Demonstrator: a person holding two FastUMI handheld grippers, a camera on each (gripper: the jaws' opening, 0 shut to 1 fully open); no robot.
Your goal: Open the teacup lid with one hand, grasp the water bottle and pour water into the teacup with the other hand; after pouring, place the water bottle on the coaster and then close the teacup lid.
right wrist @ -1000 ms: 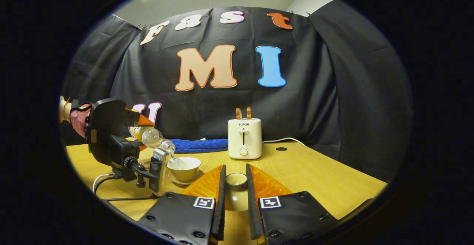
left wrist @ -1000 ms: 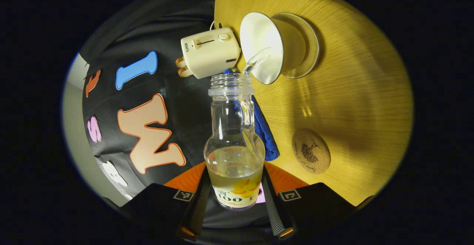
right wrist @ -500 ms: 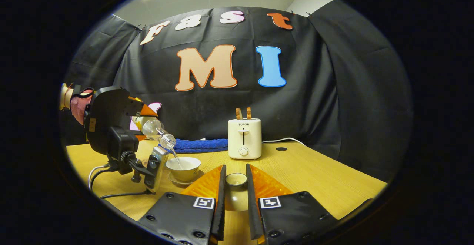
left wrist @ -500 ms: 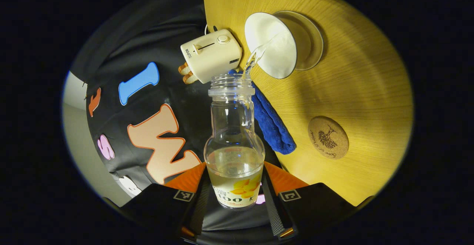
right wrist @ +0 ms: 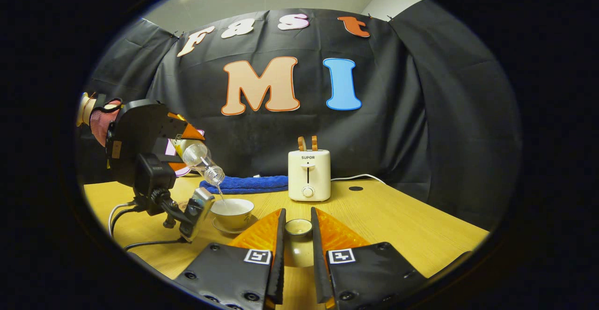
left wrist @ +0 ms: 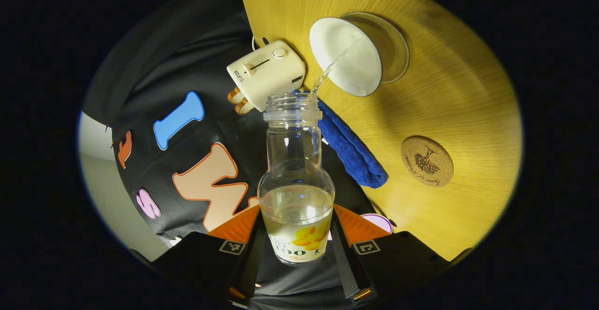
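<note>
Teacup lid (right wrist: 298, 227) half-hidden between claw fingers (right wrist: 279, 254)

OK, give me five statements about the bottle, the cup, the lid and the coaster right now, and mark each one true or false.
1. Water runs from the water bottle into the teacup. True.
2. The bottle stands on the coaster. False: the left gripper holds it tilted over the teacup, jaws closed on its body; the coaster is bare.
3. The teacup lid sits on the teacup. False: the right gripper holds it between its jaws, away from the cup.
4. The teacup rests on a saucer. True.
5. A blue cloth lies on the table beside the toaster. True.
</note>
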